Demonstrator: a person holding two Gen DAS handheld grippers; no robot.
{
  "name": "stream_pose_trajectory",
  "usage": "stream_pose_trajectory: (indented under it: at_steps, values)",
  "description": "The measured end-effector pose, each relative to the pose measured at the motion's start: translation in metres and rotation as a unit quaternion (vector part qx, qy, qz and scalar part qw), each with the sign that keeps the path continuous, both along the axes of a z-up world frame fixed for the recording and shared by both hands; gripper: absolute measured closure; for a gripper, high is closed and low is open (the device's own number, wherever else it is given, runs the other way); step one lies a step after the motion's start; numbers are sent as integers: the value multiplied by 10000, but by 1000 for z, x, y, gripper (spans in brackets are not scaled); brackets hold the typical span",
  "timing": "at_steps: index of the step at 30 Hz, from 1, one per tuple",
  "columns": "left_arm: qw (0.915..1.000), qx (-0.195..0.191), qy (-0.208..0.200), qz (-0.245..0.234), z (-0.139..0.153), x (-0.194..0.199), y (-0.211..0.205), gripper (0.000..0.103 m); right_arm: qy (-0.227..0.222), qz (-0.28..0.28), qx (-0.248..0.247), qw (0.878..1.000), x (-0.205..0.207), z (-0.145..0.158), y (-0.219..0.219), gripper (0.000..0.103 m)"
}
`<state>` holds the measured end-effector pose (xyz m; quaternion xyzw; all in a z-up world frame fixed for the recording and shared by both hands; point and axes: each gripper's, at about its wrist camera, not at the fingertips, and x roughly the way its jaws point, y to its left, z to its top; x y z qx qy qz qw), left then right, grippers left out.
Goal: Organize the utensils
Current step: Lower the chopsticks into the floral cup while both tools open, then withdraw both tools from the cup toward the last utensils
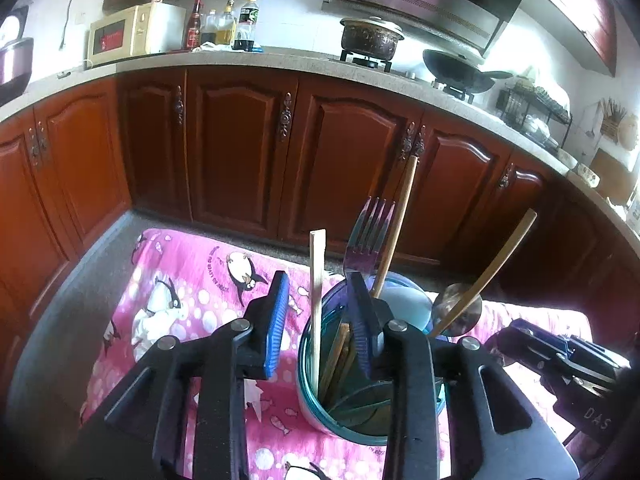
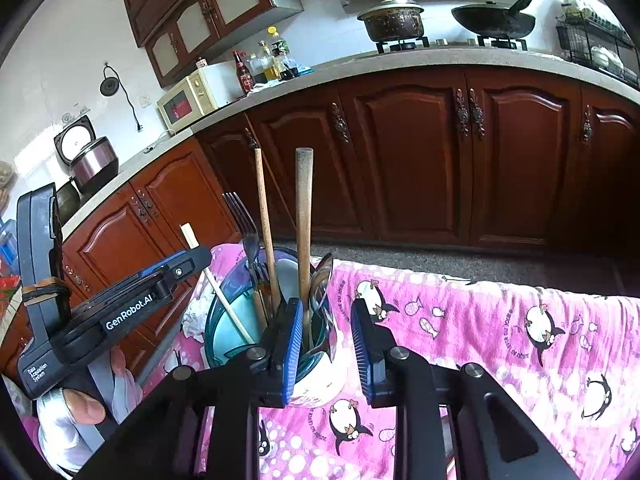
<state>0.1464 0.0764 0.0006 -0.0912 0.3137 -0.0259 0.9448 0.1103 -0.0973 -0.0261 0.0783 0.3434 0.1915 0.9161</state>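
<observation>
While both grippers hang over the pink penguin-print cloth [image 2: 500, 320], the utensils stand together in a blue-rimmed holder [image 1: 308, 360] on that cloth, near the cloth's left part.

In the left wrist view, the left gripper [image 1: 320, 320] has its fingers released, parted around the near-left rim of the holder. A pale flat chopstick [image 1: 317, 300] stands upright in the gap between them, touching neither blue pad as far as can be seen. The right pad sits inside the holder's mouth; the left pad is outside it, over the cloth. Behind the pads rise a metal fork [image 1: 370, 236], a wooden stick [image 1: 394, 224], another slanted wooden stick [image 1: 486, 272] and a spoon [image 1: 458, 308].

In the right wrist view, the right gripper [image 2: 326, 332] also has its fingers released. Its left pad is at the holder's near-right edge, its right pad over the cloth. A thick wooden handle [image 2: 304, 216] and the spoon [image 2: 322, 280] stand just beyond the left pad, not clamped. The fork [image 2: 242, 224] is farther left.
</observation>
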Motion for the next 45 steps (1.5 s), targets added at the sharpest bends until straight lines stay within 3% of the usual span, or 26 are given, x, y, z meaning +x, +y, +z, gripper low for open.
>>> stream_pose_trajectory:
  at_steps: [6, 12, 16, 29, 45]
  values:
    - [10000, 43, 42, 24, 2, -5, -1, 63, 1, -47, 127, 9999, -4, 4, -6, 72]
    - [9999, 107, 73, 56, 9, -15, -3, 56, -83, -15, 140, 9999, -15, 14, -8, 72]
    - [9998, 164, 12, 54, 17, -28, -5, 47, -123, -29, 113, 9999, -25, 17, -8, 67]
    - [9992, 365, 117, -114, 26, -74, -30, 46, -24, -212, 47, 9998, -61, 16, -33, 62]
    - [9956, 451, 303, -764, 14, -116, -88, 44, 275, -748, -155, 9967, -114, -6, -96, 61]
